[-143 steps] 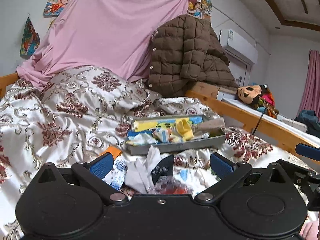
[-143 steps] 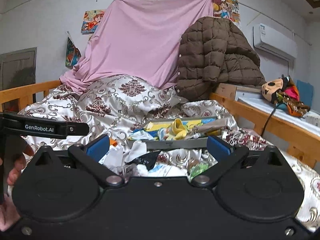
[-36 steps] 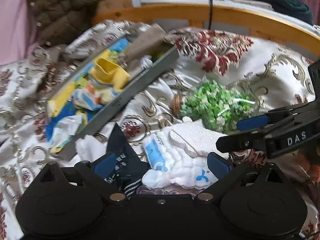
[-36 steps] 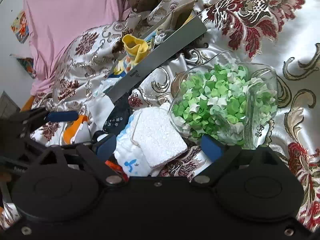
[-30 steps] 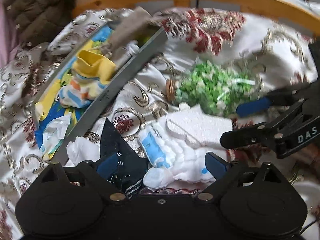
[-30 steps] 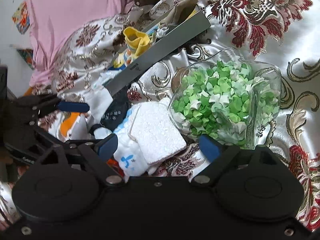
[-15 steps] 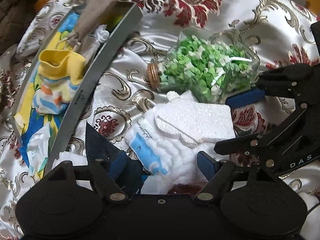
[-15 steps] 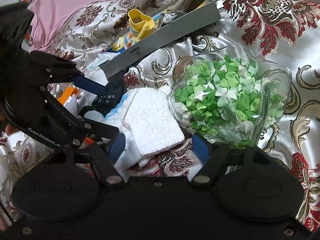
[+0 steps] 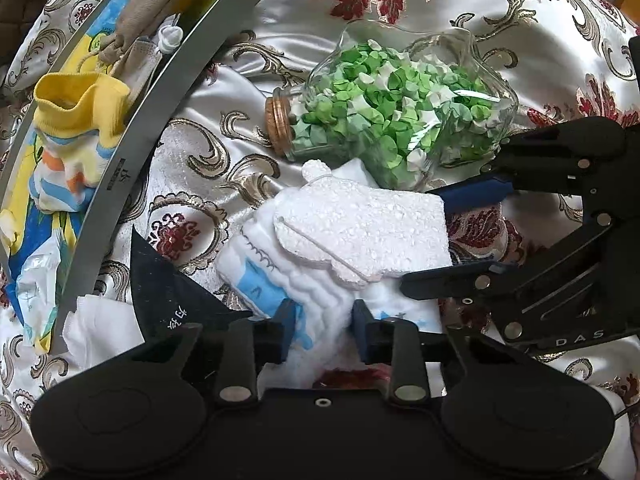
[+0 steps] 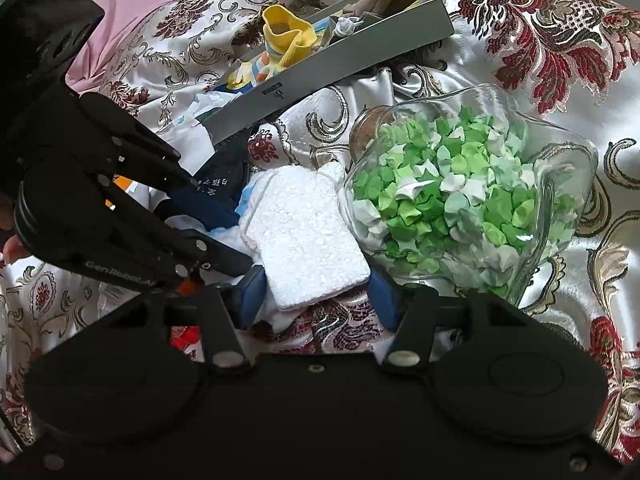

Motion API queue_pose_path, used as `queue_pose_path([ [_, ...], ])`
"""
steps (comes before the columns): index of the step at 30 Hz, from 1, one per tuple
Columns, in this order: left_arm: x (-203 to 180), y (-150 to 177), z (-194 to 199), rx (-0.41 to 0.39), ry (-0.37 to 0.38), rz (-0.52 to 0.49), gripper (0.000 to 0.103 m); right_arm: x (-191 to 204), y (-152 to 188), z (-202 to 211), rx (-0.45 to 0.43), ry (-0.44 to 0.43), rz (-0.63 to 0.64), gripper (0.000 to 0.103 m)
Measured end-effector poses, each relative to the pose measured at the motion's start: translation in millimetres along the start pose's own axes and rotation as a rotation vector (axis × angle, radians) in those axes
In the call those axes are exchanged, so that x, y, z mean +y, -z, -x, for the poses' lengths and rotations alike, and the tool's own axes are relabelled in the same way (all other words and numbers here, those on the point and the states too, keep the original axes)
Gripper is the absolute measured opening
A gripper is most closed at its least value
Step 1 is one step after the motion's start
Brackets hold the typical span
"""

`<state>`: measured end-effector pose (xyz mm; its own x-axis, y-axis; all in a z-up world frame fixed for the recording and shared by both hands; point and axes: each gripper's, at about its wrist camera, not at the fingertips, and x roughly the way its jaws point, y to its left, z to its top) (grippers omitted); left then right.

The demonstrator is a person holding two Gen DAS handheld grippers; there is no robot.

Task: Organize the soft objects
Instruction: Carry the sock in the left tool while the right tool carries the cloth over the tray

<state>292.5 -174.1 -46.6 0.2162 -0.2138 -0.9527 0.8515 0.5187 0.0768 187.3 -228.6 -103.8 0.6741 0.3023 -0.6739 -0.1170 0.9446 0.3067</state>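
- White foam pad (image 9: 360, 228) lies on a folded white cloth (image 9: 320, 292), touching the glass jar (image 9: 400, 112) of green paper stars, on the bedspread (image 9: 400, 20).
- Left gripper (image 9: 324, 326): jaws closing, cloth bunched between them, pads look to be pressing.
- Right gripper (image 10: 316, 300): jaws closing round the pad's near end, not yet clamped.
- Step: grasping.
- Next, I'd guess: lift both clear of the jar, carry to the grey tray (image 9: 160, 100) beyond.

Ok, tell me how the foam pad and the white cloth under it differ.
The foam pad is stiff, grainy and plain white; the white cloth is soft, ribbed, with blue patches. The pad lies on top, between the closing right gripper's fingers; the cloth lies beneath, between the closing left gripper's. Both are white and rest on the bedspread.
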Motion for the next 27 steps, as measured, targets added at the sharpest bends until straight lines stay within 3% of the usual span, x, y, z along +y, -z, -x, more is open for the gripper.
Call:
queue_pose_path([
  [5, -1, 3, 9, -0.027, -0.025, 0.017, 0.014, -8, -2, 6, -0.005, -0.032, -0.024, 0.046],
  [12, 0, 11, 32, -0.063, -0.083, 0.048, 0.011, -16, -4, 21, -0.043, -0.100, -0.069, 0.046],
  [20, 8, 24, 72, -0.140, -0.178, 0.146, 0.010, -26, -7, 56, -0.201, -0.147, -0.103, 0.046],
  [27, 11, 26, 111, -0.237, -0.187, 0.230, 0.010, -33, -8, 80, -0.316, -0.158, -0.113, 0.046],
])
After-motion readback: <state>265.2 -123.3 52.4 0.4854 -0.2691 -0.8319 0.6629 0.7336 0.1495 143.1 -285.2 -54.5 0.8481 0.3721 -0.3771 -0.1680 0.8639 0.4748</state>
